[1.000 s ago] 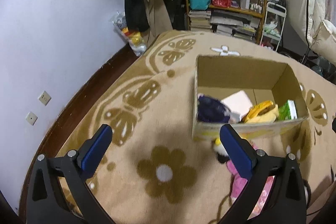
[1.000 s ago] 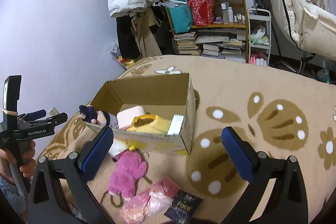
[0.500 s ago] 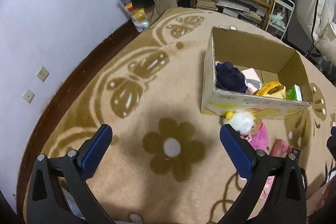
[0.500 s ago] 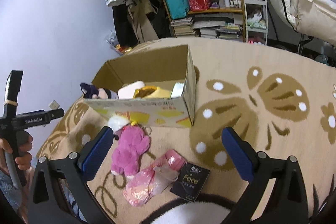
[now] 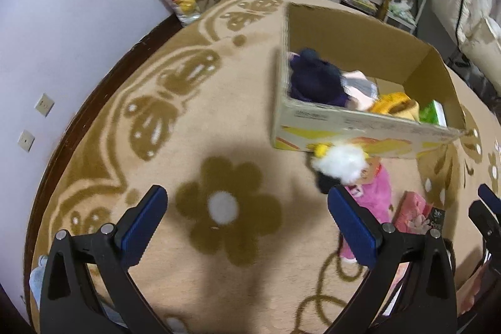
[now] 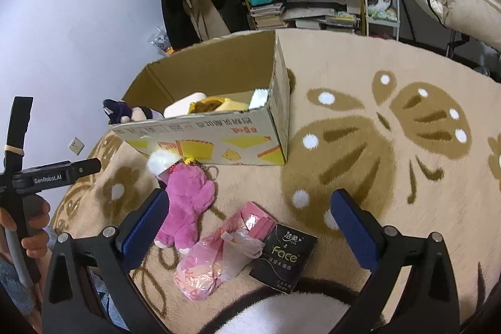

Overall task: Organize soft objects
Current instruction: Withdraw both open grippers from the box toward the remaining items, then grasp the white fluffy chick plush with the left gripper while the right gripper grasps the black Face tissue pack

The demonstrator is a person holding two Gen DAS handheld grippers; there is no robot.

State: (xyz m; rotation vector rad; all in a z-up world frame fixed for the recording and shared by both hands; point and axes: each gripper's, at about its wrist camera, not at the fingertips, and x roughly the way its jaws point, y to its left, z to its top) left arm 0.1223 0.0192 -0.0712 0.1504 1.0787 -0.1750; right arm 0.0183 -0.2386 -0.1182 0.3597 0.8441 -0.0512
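Right wrist view showed the right gripper (image 6: 247, 218) spread wide and empty, a pink plush toy (image 6: 188, 202) just inside its left finger. Beyond both fingertips sat the cardboard box (image 6: 219, 140). The left gripper (image 5: 247, 215) likewise gaped empty above the carpet (image 5: 188, 271).

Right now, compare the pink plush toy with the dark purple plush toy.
The pink plush toy lies flat on the carpet, outside the cardboard box; the dark purple plush toy sits inside the box at its left end, poking above the rim. The pink one shows fully; the purple one is half hidden by the box wall. Both are soft toys, and neither is held by a gripper.
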